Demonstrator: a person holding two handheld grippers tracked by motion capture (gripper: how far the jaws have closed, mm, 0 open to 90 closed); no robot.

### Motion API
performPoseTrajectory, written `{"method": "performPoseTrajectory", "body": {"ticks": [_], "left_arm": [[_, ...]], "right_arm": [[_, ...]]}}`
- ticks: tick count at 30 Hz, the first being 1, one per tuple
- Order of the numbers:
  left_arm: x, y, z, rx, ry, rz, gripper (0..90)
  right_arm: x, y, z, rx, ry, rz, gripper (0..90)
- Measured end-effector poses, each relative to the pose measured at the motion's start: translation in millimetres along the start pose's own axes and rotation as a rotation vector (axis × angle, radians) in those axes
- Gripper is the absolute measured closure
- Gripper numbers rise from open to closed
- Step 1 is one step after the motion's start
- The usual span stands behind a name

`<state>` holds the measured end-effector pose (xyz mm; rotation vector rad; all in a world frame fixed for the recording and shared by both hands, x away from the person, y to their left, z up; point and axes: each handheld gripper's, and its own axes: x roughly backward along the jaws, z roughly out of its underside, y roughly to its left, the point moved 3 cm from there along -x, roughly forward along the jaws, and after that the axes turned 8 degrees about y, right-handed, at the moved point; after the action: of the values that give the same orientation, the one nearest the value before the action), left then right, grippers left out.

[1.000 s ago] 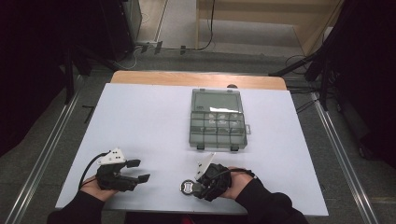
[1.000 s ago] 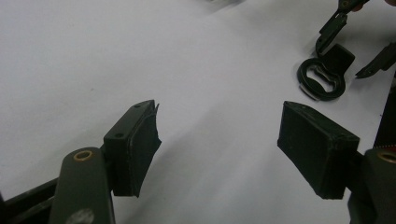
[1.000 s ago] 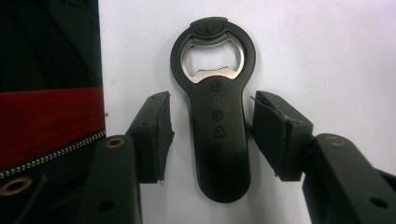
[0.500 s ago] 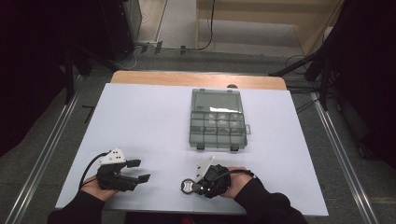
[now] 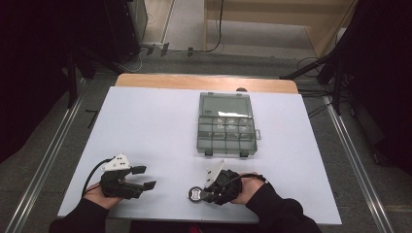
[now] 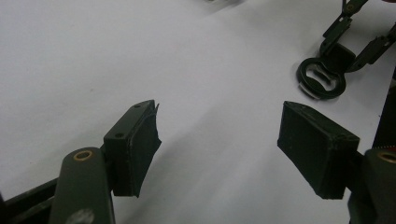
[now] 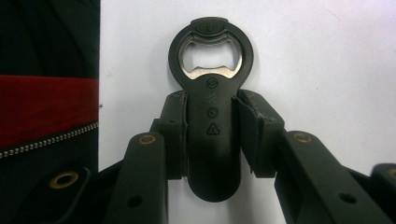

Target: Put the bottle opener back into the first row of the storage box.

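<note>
Right gripper view: matte black bottle opener, steel-lined ring head.

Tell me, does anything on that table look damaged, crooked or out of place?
Only small things. The pads of the right gripper, clamped on the bottle opener's handle, look frayed along their edges. The clear compartment box lies flat and square mid-table. The left gripper is open with nothing between its jaws.

The left gripper has its two black jaws spread wide over a white table. Ahead and to their right, a black bottle opener lies clamped in the other gripper.
</note>
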<state>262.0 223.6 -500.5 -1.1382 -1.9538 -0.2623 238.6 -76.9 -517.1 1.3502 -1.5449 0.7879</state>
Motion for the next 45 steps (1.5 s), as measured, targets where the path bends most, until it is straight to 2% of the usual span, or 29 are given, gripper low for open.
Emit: {"method": "performPoseTrajectory", "body": {"ticks": [2,5,9,23,24,38,45], "left_arm": [[0.1,0.0,-0.1,0.001,-0.001,0.000,28.3],[0.0,0.0,0.0,0.003,-0.003,-0.001,28.3],[0.1,0.2,0.0,0.003,-0.001,-0.003,28.4],[0.9,0.7,0.2,0.007,-0.006,-0.003,28.4],[1.0,0.7,0.3,0.007,-0.005,-0.003,28.3],[0.7,0.6,0.0,0.006,-0.004,-0.005,28.3],[0.6,0.7,0.1,0.008,-0.007,-0.003,28.4]], "right_arm": [[1.1,-0.7,0.6,-0.001,-0.001,0.002,65.7],[6.0,-1.8,1.7,-0.028,-0.021,-0.012,65.7],[10.8,-4.2,3.1,-0.029,-0.044,-0.009,65.7],[23.8,-12.2,12.7,-0.065,-0.064,-0.005,65.7],[24.4,-13.9,13.4,-0.056,-0.072,-0.004,65.7],[36.7,-35.2,19.8,-0.114,-0.082,0.004,65.7],[38.2,-42.6,17.1,-0.110,-0.081,0.006,65.7]]}}
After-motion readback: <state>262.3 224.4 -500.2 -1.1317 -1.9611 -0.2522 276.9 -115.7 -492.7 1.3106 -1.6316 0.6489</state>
